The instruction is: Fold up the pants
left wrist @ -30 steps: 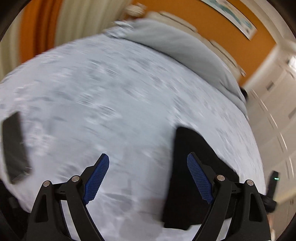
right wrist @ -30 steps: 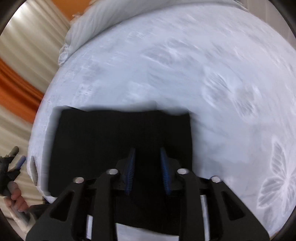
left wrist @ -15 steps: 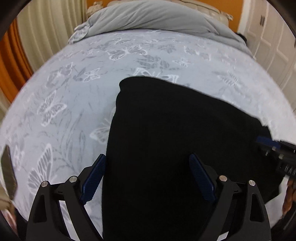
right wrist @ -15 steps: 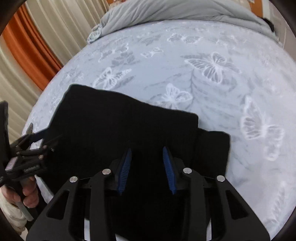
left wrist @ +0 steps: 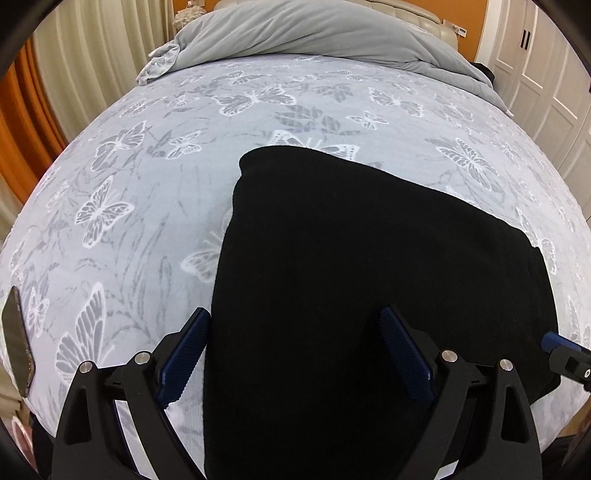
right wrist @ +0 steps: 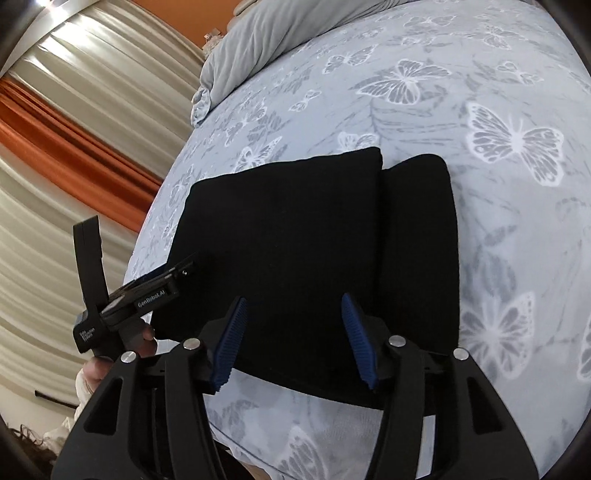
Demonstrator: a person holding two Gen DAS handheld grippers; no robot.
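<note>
- Far left edge of the left wrist view: a dark phone (left wrist: pixel 15 341) lies on the bedspread, well apart from the pants, so it looks parked out of the folding zone.
- Lower left of that view: the left gripper (left wrist: pixel 295 354) is spread wide and holds nothing. One blue pad sits just off the left edge of the cloth and the other over the black fabric. My guess is it's lined up on that edge for a pat-down or one more fold.
- Centre to right: the black pants (left wrist: pixel 369 277) lie flat on the bed as a compact, roughly rectangular bundle. In the right wrist view the pants (right wrist: pixel 295 236) show a top layer stopping short, with a narrower strip poking out on the right. So the fold looks mostly done, just not perfectly squared.
- Lower centre of the right wrist view: the right gripper (right wrist: pixel 291 336) is also parted and empty, hovering over the near edge of the bundle.
- Surface: a pale blue butterfly bedspread (left wrist: pixel 147 184), soft, so the cloth probably stays where it's put.
- Room: grey duvet (left wrist: pixel 314 33) bunched along the top, cream and orange curtains (right wrist: pixel 74 140) on the left, white cupboard doors (left wrist: pixel 546 85) at the upper right.
</note>
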